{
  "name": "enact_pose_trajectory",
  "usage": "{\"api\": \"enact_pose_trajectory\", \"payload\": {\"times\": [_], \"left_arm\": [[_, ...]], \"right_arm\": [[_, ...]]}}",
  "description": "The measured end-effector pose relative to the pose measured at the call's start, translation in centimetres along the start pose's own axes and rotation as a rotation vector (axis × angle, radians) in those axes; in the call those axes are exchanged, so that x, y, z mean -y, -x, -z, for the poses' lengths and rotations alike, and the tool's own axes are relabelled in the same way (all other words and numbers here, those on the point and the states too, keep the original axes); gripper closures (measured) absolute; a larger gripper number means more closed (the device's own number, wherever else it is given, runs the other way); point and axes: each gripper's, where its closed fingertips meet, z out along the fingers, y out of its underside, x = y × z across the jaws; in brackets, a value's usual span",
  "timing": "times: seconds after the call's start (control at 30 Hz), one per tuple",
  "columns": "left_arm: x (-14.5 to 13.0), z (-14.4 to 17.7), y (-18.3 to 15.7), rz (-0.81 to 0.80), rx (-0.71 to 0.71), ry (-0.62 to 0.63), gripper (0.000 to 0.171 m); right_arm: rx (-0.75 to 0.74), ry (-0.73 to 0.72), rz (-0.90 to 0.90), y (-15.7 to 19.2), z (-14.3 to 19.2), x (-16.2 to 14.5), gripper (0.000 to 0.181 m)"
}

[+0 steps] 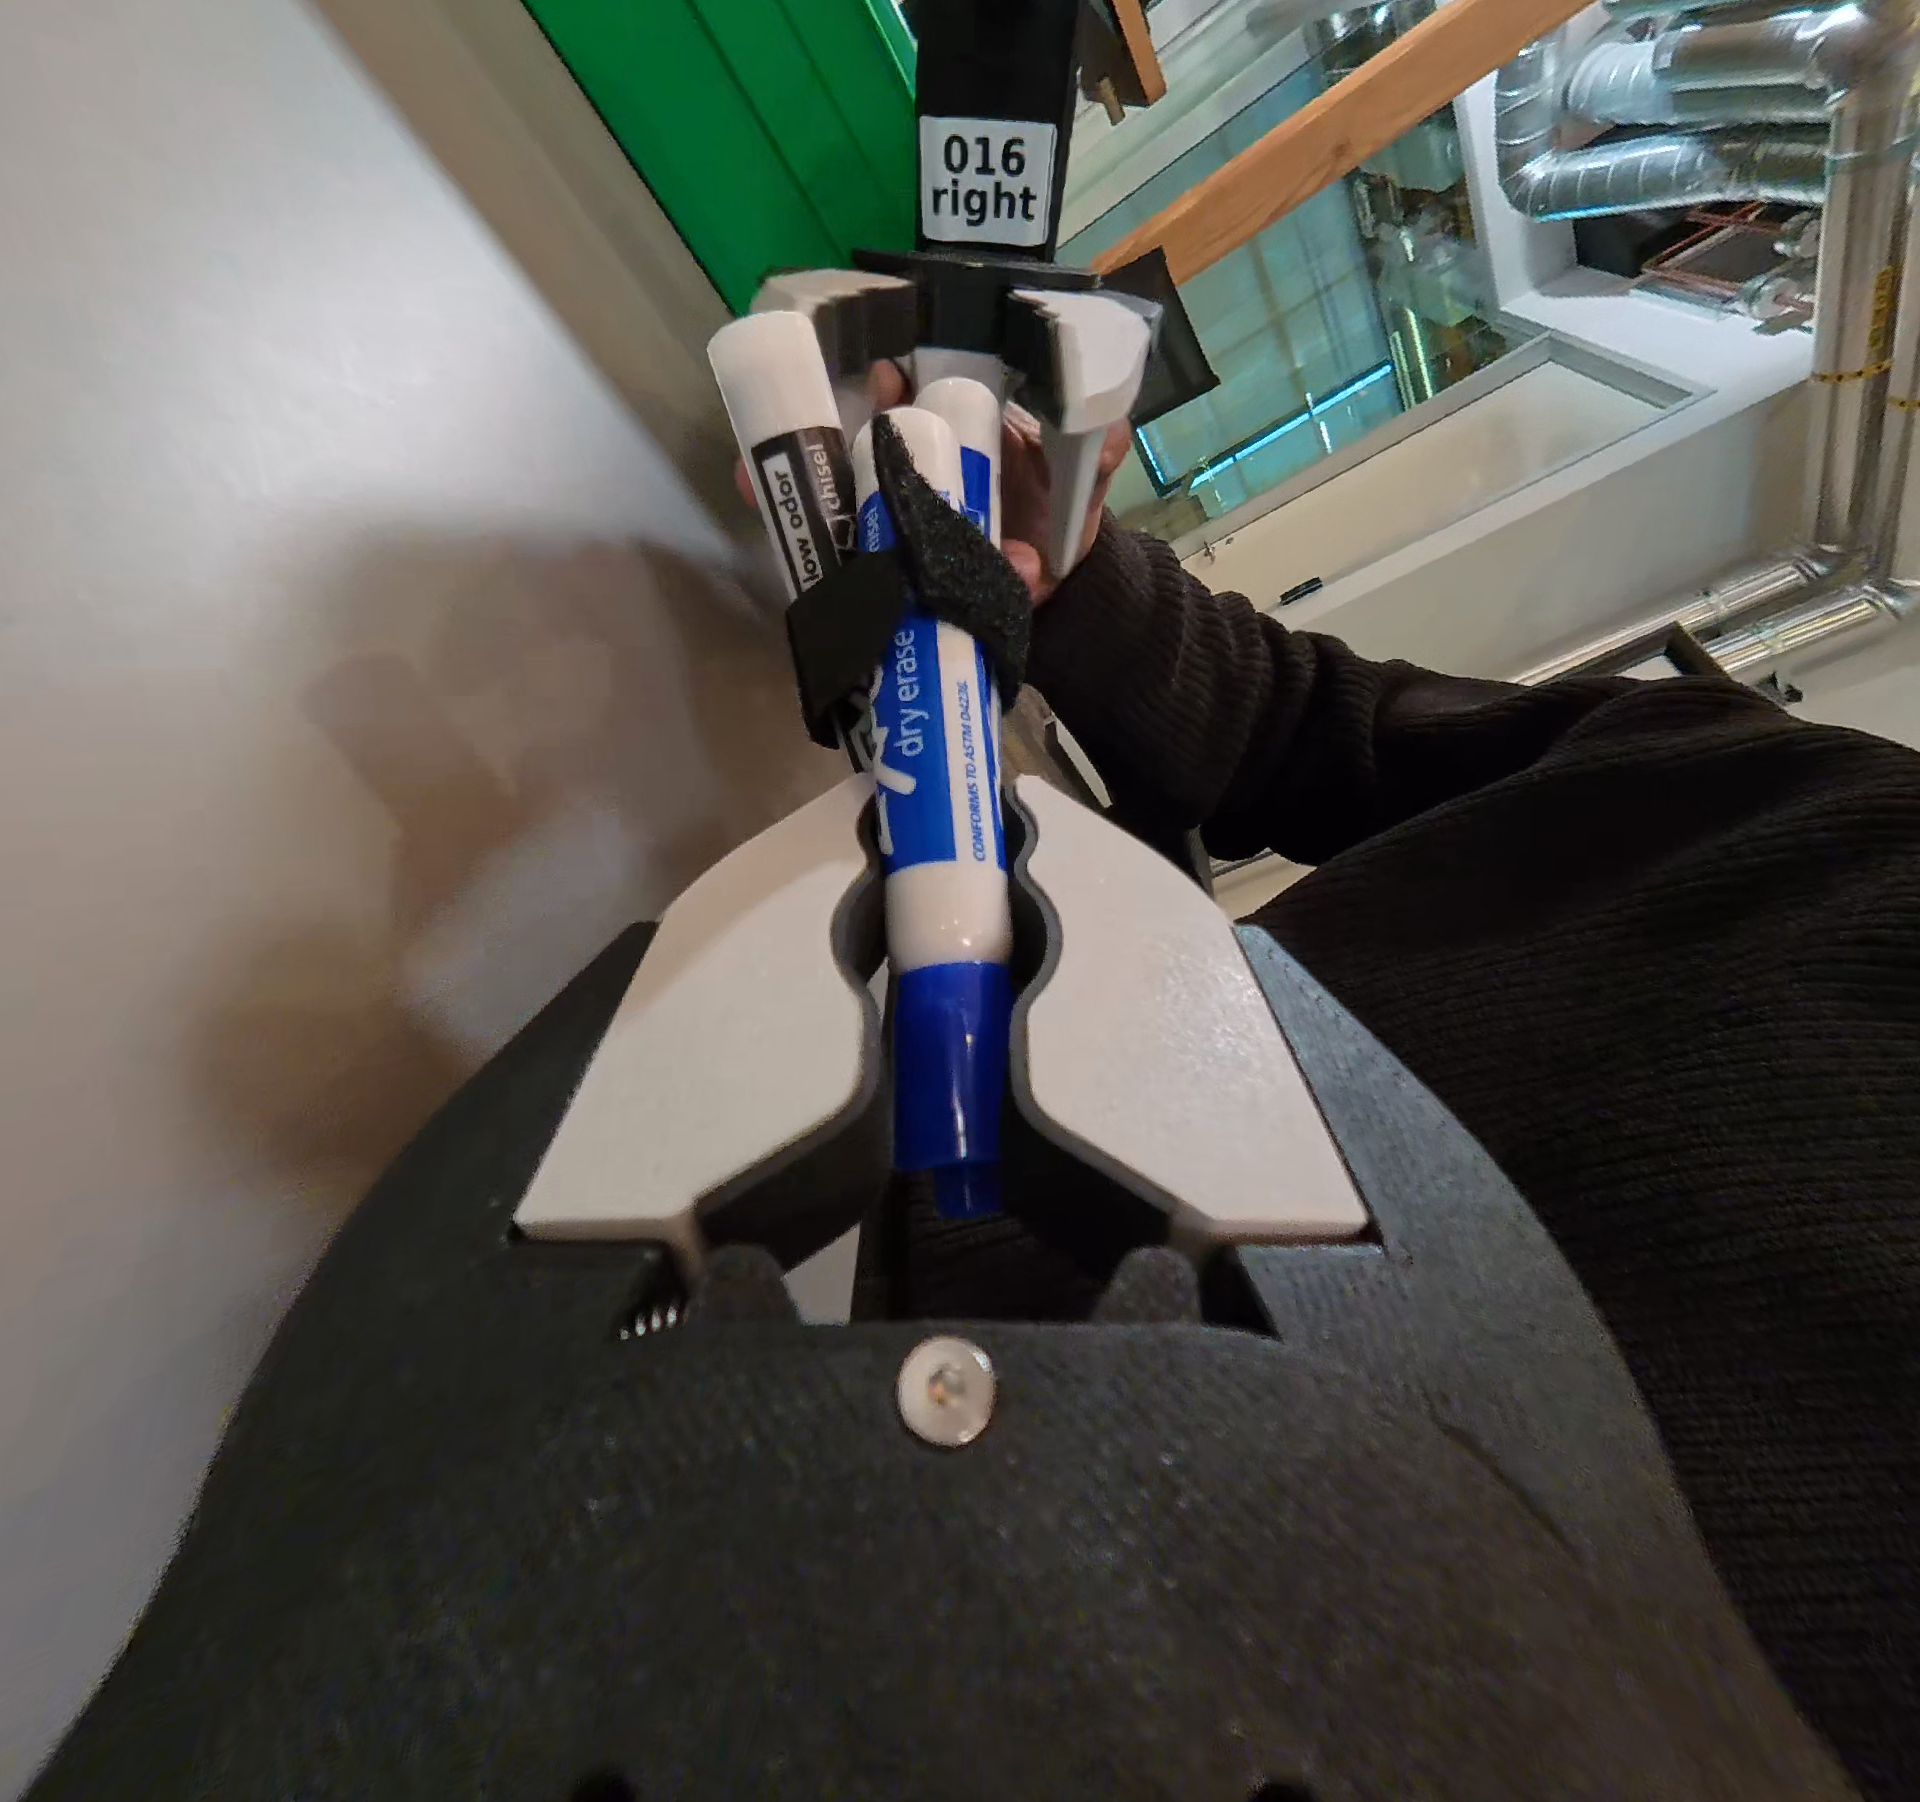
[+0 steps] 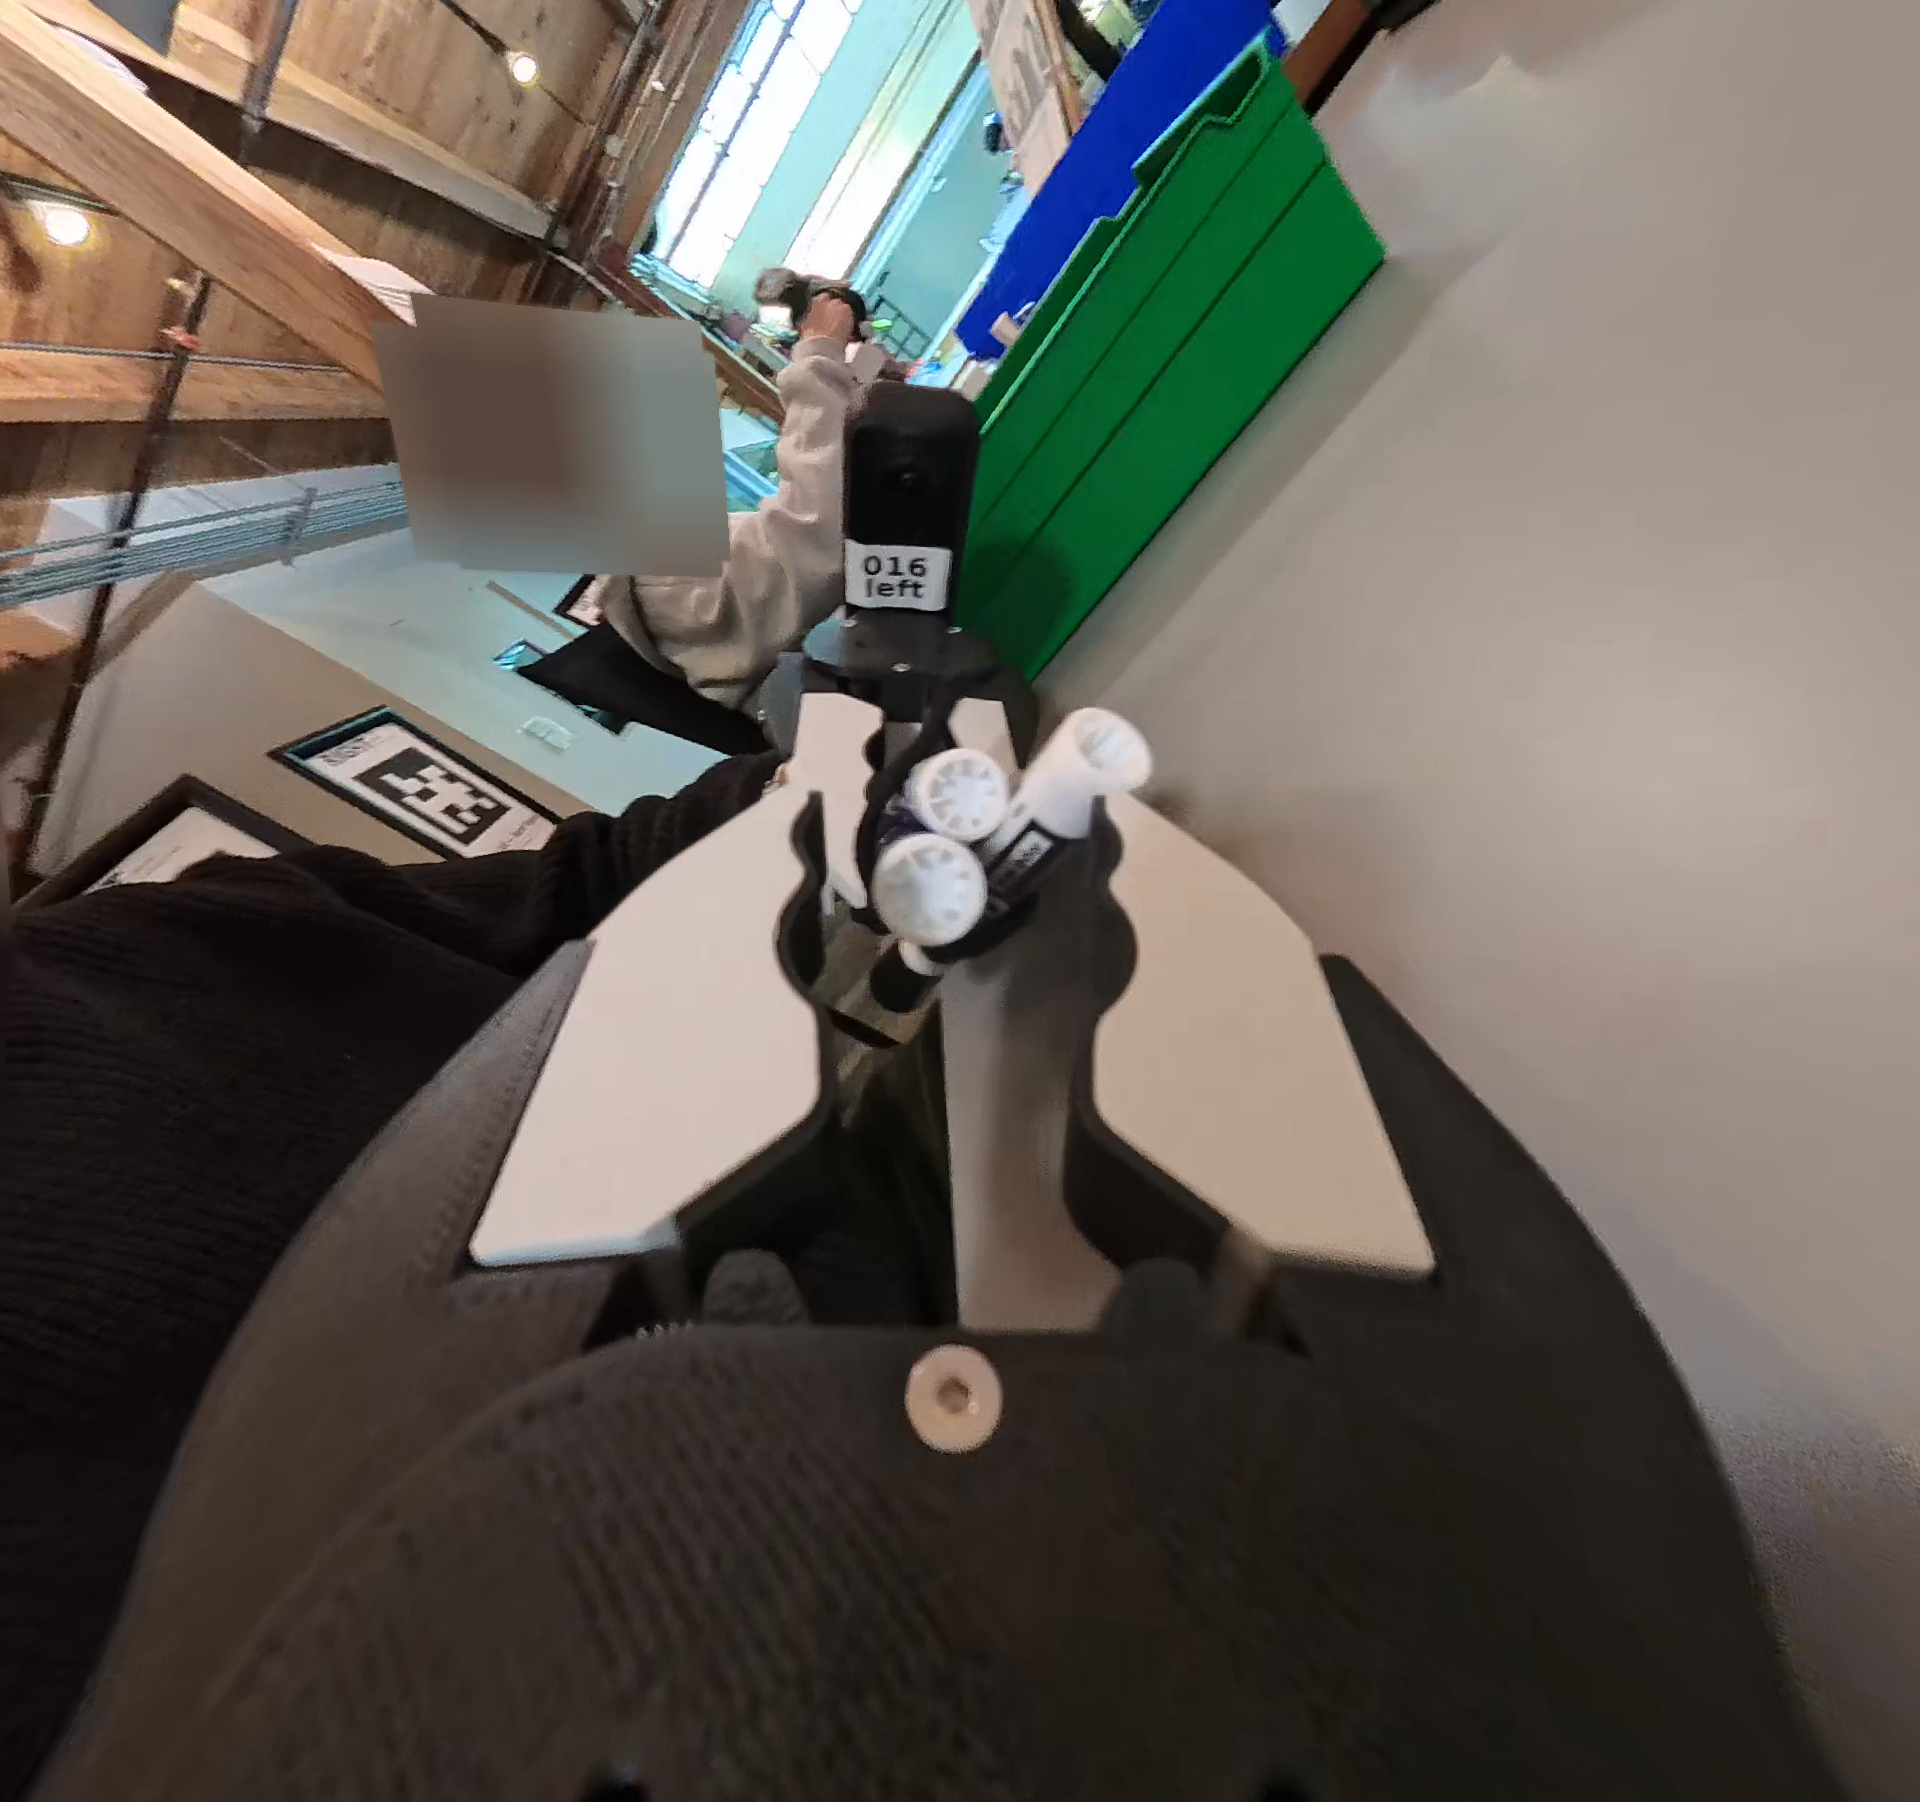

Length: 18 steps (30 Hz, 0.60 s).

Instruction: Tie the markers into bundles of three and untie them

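left wrist: close, facing right | right wrist: opposite, seemingly tilted | shared: markers

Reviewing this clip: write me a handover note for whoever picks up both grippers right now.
Left gripper: shut on the blue marker, near its cap.
Right gripper: open, jaws apart around the markers' butt ends, gripping nothing.
Three markers are bundled by a black strap; the black-labelled marker splays outward from the others.
The strap's flap end looks partly loose where it crosses the blue marker.
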Motion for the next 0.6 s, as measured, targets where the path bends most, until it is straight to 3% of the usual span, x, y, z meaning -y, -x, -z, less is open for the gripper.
{"api": "enact_pose_trajectory", "payload": {"times": [0.2, 0.43, 0.6], "left_arm": [[-0.2, -0.1, -0.4, -0.016, -0.019, 0.015, 0.153], [-1.0, -0.5, -0.4, -0.039, -0.017, 0.056, 0.153], [-1.6, -0.8, -0.1, -0.066, 0.012, 0.091, 0.153]], "right_arm": [[-0.206, -0.029, 0.058, -2.5, 1.3, 0.9, 0.127], [-0.129, 0.038, -0.113, -1.9, -0.6, -1.3, 0.121], [-0.066, 0.032, -0.214, -1.4, -0.9, -1.7, 0.157]]}}
